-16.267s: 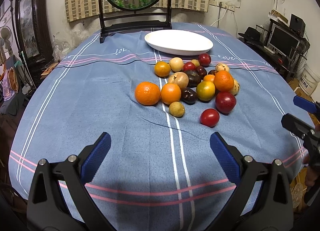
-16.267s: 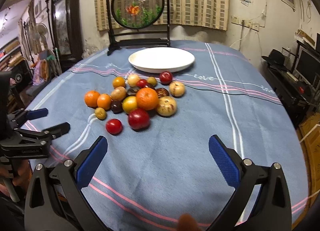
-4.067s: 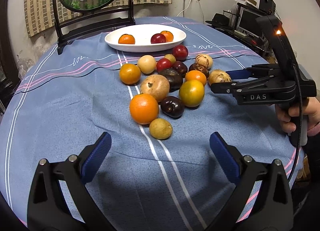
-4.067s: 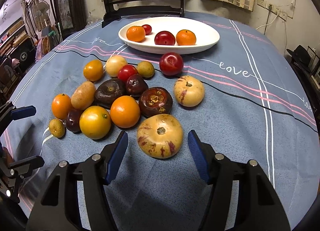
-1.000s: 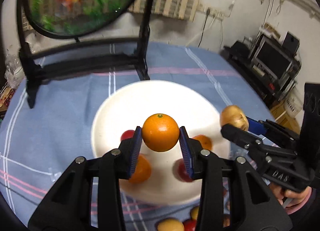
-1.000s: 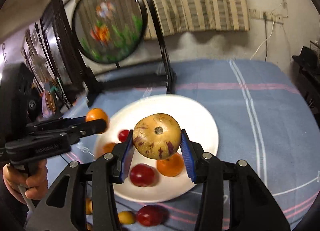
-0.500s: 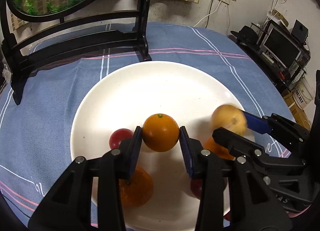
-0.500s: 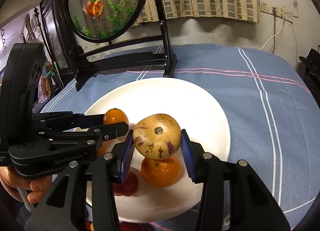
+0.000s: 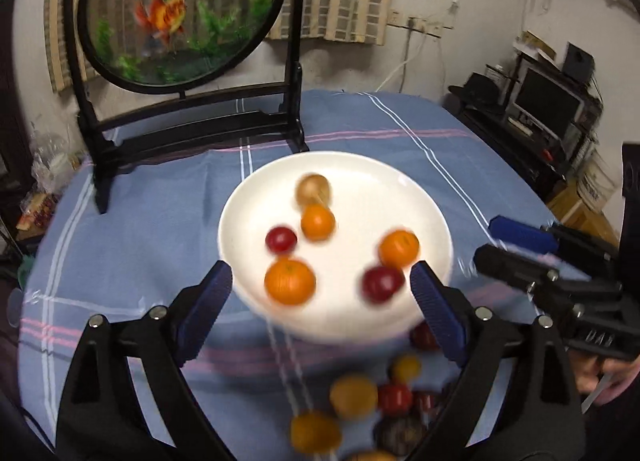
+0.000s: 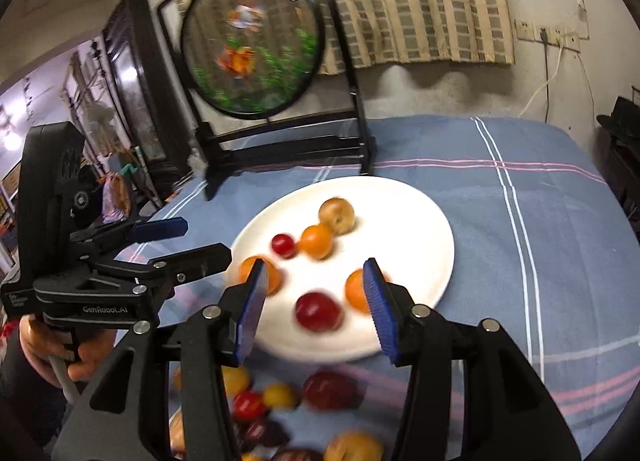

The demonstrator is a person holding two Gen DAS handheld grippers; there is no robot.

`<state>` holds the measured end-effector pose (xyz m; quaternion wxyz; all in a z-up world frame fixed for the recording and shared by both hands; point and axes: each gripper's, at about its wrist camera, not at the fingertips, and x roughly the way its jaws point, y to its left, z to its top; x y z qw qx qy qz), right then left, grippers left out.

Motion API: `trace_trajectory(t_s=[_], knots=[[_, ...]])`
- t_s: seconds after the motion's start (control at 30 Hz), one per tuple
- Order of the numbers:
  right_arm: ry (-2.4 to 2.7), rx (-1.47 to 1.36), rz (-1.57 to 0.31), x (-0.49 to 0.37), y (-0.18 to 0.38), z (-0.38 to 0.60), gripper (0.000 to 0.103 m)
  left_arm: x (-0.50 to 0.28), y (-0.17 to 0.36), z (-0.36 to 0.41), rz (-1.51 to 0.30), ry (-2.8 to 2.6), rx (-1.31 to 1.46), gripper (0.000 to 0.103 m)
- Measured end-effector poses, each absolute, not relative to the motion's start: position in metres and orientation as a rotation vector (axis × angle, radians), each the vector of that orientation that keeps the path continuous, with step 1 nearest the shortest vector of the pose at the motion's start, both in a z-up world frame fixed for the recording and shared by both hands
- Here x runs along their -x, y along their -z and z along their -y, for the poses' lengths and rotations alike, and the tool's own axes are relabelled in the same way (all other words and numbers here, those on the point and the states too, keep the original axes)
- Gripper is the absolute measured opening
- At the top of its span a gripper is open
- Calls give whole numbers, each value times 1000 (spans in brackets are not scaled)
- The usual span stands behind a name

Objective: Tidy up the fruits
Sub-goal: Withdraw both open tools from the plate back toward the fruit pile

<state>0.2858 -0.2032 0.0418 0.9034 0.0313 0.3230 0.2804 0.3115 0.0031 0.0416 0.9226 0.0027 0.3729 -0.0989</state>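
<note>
- Six fruits lie on the round white ceramic plate (image 9: pixel 430 197) at centre frame, on the blue striped tablecloth (image 9: pixel 152 229).
- Left gripper (image 9: pixel 320 303), lower frame, has jaws opening wide, nothing between them.
- Right gripper (image 10: pixel 316 301), lower centre, is opening too, empty.
- Yellowish purple-flecked round fruit (image 10: pixel 337 216) sits farthest back, touching a small orange (image 10: pixel 317 241).

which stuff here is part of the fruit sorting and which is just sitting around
Part of the job:
- white plate
- six fruits on the plate, such as the orange
- loose fruits on the blue tablecloth
- left claw, opening, nothing between its pads
- right claw, opening, nothing between its pads

Just lying about:
- round fish screen on its black stand
- monitor
- curtain
</note>
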Motion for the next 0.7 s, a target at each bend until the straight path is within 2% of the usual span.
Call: trace_trajectory(t_s=[0.4,0.7], knots=[[-635,72,-783,-142,4,190,50,-150,-7,-25,-730,207,27,93],[-614,11,-859,-126,34,182,50,-103,34,-32,-781,235,47,93]])
